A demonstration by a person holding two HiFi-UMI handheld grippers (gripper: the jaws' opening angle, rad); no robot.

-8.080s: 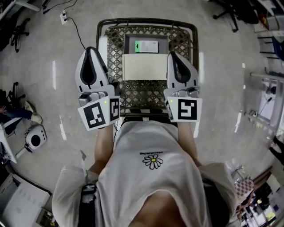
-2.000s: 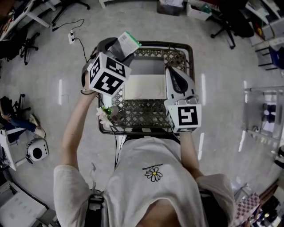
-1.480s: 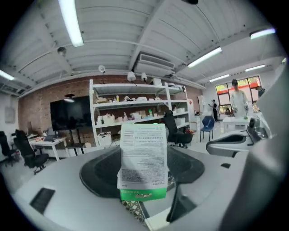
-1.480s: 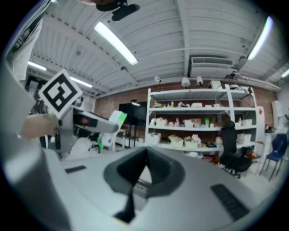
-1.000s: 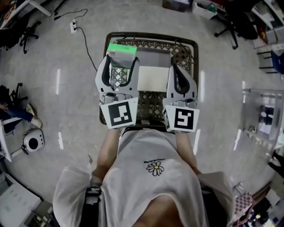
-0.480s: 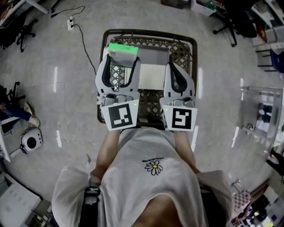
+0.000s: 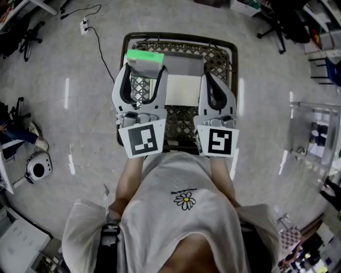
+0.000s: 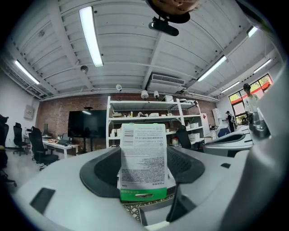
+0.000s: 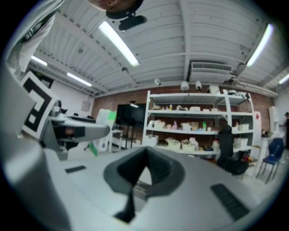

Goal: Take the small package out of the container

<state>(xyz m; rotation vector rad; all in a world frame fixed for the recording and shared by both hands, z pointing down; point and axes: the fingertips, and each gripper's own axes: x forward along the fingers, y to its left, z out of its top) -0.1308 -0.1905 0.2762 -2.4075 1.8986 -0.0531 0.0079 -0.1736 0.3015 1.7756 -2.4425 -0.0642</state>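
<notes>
The small package (image 7: 145, 59), white with a green band, is held above the rear left corner of the wire mesh cart (image 7: 230, 58). My left gripper (image 7: 144, 68) is shut on it. In the left gripper view the package (image 8: 144, 158) stands upright between the fingers, printed side toward the camera, green edge at the bottom. My right gripper (image 7: 209, 79) hovers over the cart's right side, shut and empty. In the right gripper view its jaws (image 9: 139, 179) meet with nothing between them. A grey box (image 7: 184, 63) and a white box (image 7: 184, 89) lie inside the cart.
The cart stands on a grey floor directly in front of the person. A cable with a power strip (image 7: 85, 26) runs at the upper left. A white round device (image 7: 38, 169) sits on the floor at left. Office chairs (image 7: 290, 16) stand at the upper right.
The package lay on the grey box in the cart earlier; my left gripper now holds it, having swung up to the left and come back level over the cart. The right gripper has barely moved.
</notes>
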